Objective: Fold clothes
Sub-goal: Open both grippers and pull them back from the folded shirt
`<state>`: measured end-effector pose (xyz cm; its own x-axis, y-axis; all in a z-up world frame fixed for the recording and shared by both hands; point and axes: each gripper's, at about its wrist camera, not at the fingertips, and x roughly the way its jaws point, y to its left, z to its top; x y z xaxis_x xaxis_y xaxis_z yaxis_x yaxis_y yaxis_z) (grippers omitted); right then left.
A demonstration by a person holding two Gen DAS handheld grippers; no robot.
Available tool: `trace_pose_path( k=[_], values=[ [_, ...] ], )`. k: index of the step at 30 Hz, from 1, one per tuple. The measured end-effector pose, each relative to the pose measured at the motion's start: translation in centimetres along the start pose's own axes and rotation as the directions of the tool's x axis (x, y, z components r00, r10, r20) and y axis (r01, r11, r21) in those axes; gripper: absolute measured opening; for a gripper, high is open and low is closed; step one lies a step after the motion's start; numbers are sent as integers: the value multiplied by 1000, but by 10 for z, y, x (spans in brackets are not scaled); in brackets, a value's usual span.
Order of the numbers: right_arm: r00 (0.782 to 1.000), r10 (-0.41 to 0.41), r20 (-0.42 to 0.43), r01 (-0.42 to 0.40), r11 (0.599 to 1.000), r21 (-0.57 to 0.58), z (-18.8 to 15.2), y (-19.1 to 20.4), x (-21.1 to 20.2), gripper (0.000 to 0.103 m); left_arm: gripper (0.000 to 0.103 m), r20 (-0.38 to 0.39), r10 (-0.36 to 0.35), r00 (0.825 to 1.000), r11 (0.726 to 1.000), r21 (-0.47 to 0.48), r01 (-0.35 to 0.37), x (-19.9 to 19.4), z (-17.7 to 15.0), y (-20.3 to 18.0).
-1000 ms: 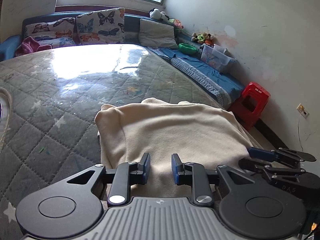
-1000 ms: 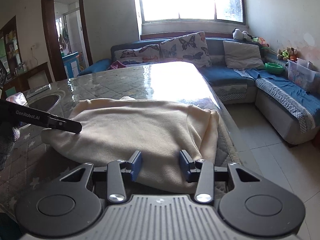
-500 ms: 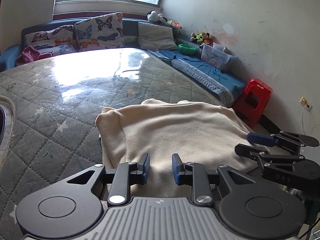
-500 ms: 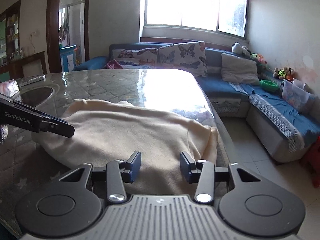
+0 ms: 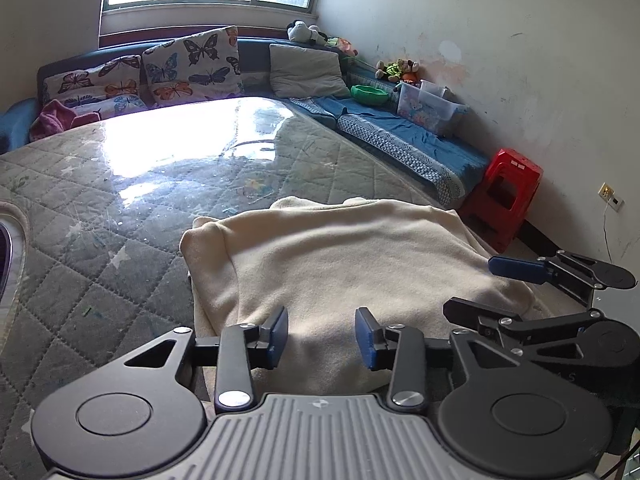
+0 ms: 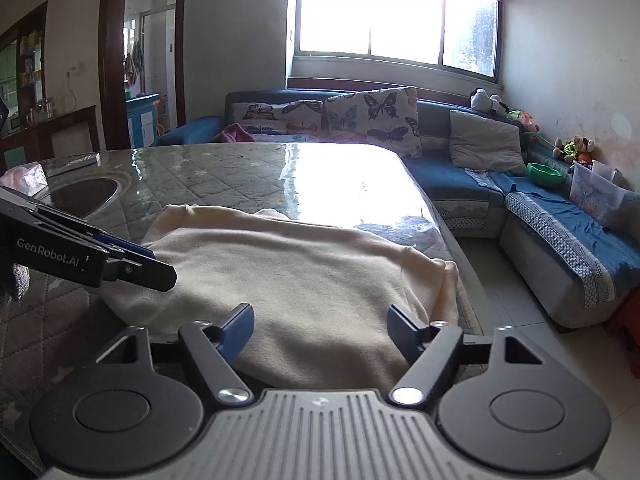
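Presently on record: one cream garment (image 5: 340, 264), folded into a thick bundle, lying at the near edge of the quilted table (image 5: 120, 184). Left gripper (image 5: 322, 330): fingers spread apart, holding nothing, poised over the garment's near hem. Right gripper (image 6: 320, 322): fingers spread wide, holding nothing, over the hem on the garment's other side. Each gripper shows in the other's view at the garment's flank. Background: blue sofa (image 6: 460, 176) with butterfly cushions (image 6: 372, 120); red stool (image 5: 506, 196) by the wall.
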<state>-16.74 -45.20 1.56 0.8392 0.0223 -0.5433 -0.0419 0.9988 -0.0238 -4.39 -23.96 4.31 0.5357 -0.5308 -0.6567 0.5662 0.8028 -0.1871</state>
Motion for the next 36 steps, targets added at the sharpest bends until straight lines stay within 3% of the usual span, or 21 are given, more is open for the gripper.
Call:
trace_pose_path(
  k=[12,16,28,36],
  values=[
    [999,-33,41,31,998,51,2,9,-17,100,57,25,0,1000,1000,2,0,-18,-5,-2],
    [997,-53,55,50,997,54,2,13,-23,103,60,33,0,999,1000,2,0,-23,-7,-3],
    [995,-76,66,71,995,71,-1,25,-35,103,76,65,0,998,1000,3,0,-40,-18,-5],
    [998,-47,32,42,988,146,-5,24,-38,103,95,95,9,995,1000,25,-11,-53,-27,-9]
  ],
)
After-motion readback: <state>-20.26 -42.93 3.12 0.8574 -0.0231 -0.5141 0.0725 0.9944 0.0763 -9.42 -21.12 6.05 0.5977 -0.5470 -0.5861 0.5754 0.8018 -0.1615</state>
